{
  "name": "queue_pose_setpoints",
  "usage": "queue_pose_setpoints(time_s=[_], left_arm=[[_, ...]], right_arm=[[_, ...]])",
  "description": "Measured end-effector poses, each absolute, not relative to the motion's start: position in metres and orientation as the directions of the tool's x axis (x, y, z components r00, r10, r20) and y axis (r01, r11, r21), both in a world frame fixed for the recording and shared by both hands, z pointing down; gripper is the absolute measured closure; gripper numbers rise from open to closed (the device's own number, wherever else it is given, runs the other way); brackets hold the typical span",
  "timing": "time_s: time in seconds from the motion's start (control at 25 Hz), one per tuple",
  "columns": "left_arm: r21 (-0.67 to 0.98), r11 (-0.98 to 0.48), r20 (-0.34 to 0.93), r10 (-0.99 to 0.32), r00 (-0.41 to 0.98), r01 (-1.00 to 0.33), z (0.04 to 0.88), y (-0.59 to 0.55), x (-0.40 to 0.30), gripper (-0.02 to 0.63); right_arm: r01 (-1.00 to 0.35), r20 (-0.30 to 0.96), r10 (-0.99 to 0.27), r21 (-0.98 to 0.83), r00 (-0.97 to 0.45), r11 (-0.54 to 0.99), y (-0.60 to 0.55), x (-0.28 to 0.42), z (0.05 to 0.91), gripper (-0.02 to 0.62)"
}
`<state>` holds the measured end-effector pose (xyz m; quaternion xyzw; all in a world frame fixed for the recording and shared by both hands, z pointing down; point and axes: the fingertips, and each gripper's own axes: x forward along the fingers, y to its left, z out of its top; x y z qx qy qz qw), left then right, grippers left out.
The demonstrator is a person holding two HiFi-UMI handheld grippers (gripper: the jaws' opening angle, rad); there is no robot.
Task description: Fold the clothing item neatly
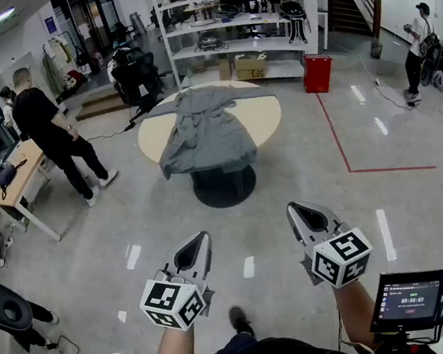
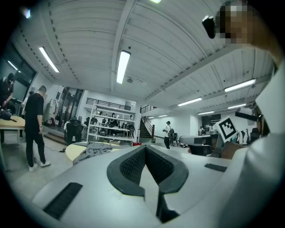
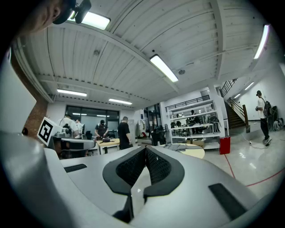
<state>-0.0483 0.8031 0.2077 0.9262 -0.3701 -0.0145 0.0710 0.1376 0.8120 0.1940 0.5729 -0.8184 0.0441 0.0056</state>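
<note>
A grey garment (image 1: 206,133) lies spread over a round beige table (image 1: 266,115) in the middle of the room, its hem hanging over the near edge. Both grippers are held well short of it, over bare floor. My left gripper (image 1: 197,244) is shut with nothing between its jaws, and my right gripper (image 1: 306,214) is also shut and empty. In the left gripper view the left gripper (image 2: 145,148) points toward the far garment (image 2: 95,149). From the right gripper view, the right gripper (image 3: 146,149) faces the garment (image 3: 179,147) on the table (image 3: 198,152).
A person in black (image 1: 51,128) stands by a wooden desk (image 1: 17,175) at the left. White shelving (image 1: 234,20), a red bin (image 1: 318,73) and a black chair (image 1: 136,77) stand behind the table. Red floor tape (image 1: 341,145) runs right of it. A small screen (image 1: 408,301) sits near my right arm.
</note>
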Motion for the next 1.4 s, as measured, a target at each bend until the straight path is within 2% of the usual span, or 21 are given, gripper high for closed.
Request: queue_pose_setpoints(time_s=[0.52, 0.72, 1.16, 1.4], left_arm=[[0.148, -0.759, -0.014, -0.643, 0.766, -0.635, 0.206, 0.624, -0.094, 0.611], [0.182, -0.748, 0.005, -0.649, 0.761, -0.639, 0.225, 0.54, -0.095, 0.611], [0.161, -0.714, 0.039, -0.685, 0.727, -0.681, 0.219, 0.37, -0.041, 0.611], [0.156, -0.726, 0.059, -0.67, 0.74, -0.669, 0.22, 0.282, -0.006, 0.611]], right_arm=[[-0.958, 0.101, -0.952, -0.038, -0.288, 0.285, 0.632, 0.095, 0.194, 0.589], [-0.964, 0.121, -0.956, -0.045, -0.267, 0.263, 0.558, 0.101, 0.204, 0.589], [-0.941, 0.079, -0.942, -0.122, -0.325, 0.315, 0.387, 0.152, 0.216, 0.589], [-0.946, 0.076, -0.948, -0.125, -0.31, 0.3, 0.299, 0.19, 0.219, 0.589]])
